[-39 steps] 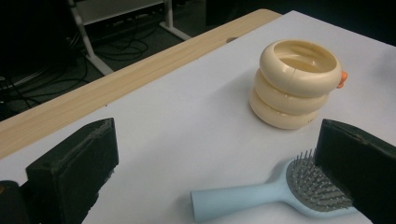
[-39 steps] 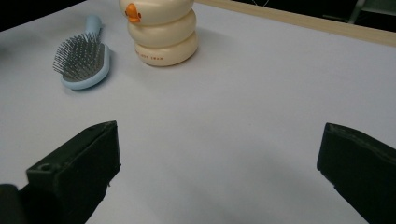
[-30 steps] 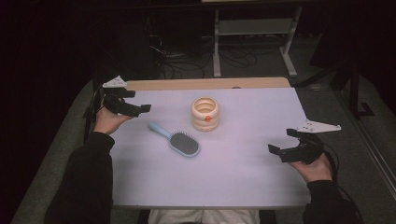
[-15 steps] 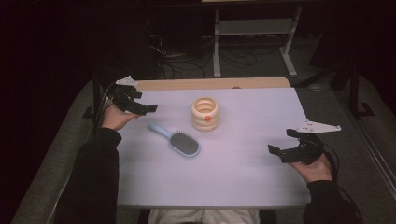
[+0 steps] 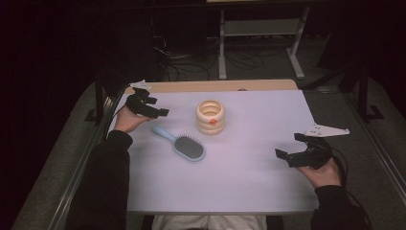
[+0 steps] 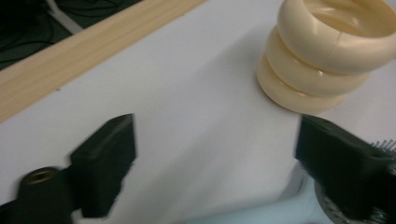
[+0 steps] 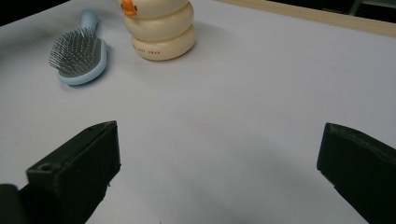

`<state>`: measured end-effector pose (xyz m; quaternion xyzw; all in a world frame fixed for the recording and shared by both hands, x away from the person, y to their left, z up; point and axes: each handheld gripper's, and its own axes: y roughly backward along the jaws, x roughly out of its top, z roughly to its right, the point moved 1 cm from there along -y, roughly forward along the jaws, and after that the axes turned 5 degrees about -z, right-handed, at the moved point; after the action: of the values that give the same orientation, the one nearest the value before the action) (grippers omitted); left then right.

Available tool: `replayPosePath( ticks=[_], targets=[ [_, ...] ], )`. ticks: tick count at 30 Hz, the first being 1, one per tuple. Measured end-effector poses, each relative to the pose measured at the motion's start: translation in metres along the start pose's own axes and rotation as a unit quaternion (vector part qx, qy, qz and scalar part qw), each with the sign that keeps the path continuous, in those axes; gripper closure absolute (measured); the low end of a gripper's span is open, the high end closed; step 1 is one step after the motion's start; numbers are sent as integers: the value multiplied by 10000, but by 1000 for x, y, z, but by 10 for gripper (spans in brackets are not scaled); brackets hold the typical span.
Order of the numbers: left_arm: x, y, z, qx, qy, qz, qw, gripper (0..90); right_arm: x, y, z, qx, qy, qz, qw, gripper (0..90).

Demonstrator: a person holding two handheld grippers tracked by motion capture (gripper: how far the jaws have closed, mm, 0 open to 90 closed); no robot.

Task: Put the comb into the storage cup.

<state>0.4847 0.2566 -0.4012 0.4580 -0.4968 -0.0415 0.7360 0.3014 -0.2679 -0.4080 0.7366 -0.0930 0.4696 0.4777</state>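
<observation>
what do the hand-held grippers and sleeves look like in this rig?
Both are black. The left hand-held gripper and right hand-held gripper each have two blocky, flat-faced jaws and a pale grey three-cornered plate on top. A round brass-coloured insert sits in the left one's jaw base. A dark cable trails from the right one. The person wears dark long sleeves.
</observation>
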Motion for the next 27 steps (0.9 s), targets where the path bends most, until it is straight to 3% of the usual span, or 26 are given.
replayPosePath(
  ticks=[9,18,19,27],
  targets=[
    [-5,-16,0,-67,-49,-261,9996,290,0,-1,-1,21,0,-40,10000,0],
    [-11,-28,5,-286,-173,-495,9982,430,-1,-1,-1,53,10,-43,10000,0],
    [-11,-29,5,-264,-167,-521,9982,502,-1,-1,-1,58,27,-58,10000,0],
    [-15,-35,4,-48,-109,-679,9976,753,-1,-1,-1,58,16,-47,10000,0]
  ],
)
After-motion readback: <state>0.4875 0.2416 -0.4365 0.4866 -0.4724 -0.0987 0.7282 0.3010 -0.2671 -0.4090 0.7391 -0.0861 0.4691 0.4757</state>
